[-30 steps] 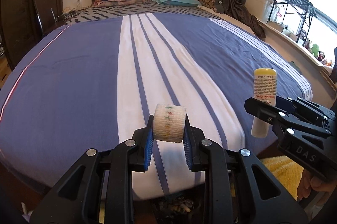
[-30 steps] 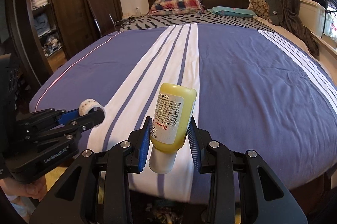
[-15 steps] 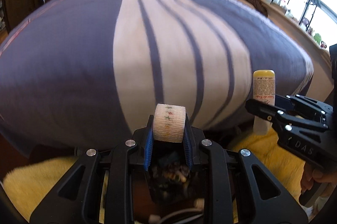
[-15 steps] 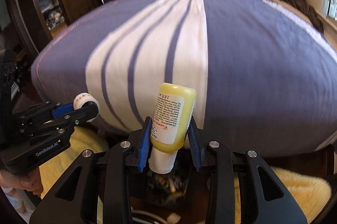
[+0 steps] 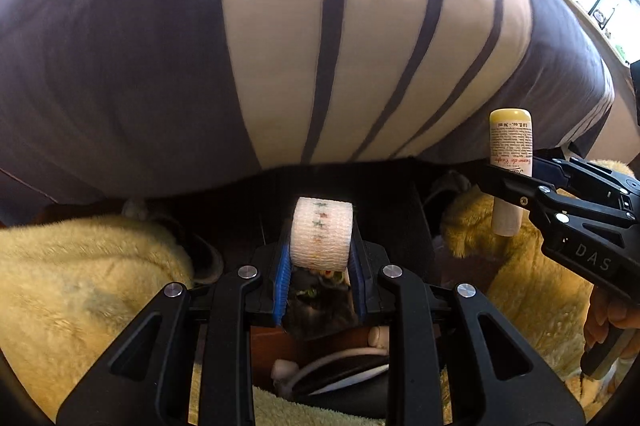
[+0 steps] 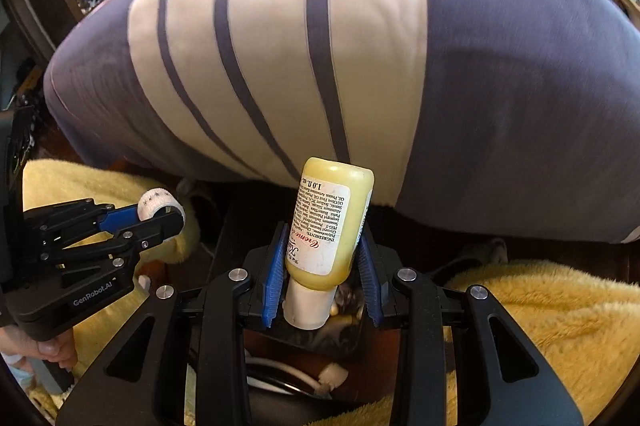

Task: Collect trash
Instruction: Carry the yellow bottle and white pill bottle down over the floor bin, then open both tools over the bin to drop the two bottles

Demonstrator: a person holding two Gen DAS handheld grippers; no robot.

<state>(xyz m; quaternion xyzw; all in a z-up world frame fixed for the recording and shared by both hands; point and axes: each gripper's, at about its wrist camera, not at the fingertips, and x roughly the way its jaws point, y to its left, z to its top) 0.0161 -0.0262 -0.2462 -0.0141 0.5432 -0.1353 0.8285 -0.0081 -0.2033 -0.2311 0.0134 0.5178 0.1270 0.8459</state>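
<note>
Item 1: roll of white bandage wrap (image 5: 321,234). It is clamped between the blue pads of the left gripper (image 5: 321,258), jaws drawn narrow against its two flat ends, rolled face toward the camera. The weave is crinkled, and a faint line of small coloured star marks is printed round the middle. In the right wrist view the same roll (image 6: 160,203) is seen at the tip of the left gripper (image 6: 158,214), low at the left.

Item 2: small yellow lotion bottle (image 6: 330,222). It is gripped by its body between the blue pads of the right gripper (image 6: 322,266), cap end down, slightly tilted. A white cap and a white label with black print and red script are noted. In the left wrist view the bottle (image 5: 510,161) is held upright-looking in the right gripper (image 5: 514,181), well right of the roll.

Surroundings: the foot edge of a bed under a purple-and-white striped cover (image 5: 160,45) is seen above both grippers. Yellow fluffy fabric (image 5: 80,286) lies at either side. Between the two, directly under the jaws, a dark container (image 6: 320,334) with mixed contents is partly seen; its rim is mostly hidden. A white cord (image 5: 332,366) lies nearer the camera. Fingers of one hand (image 5: 608,318) are visible on the right gripper's handle.
</note>
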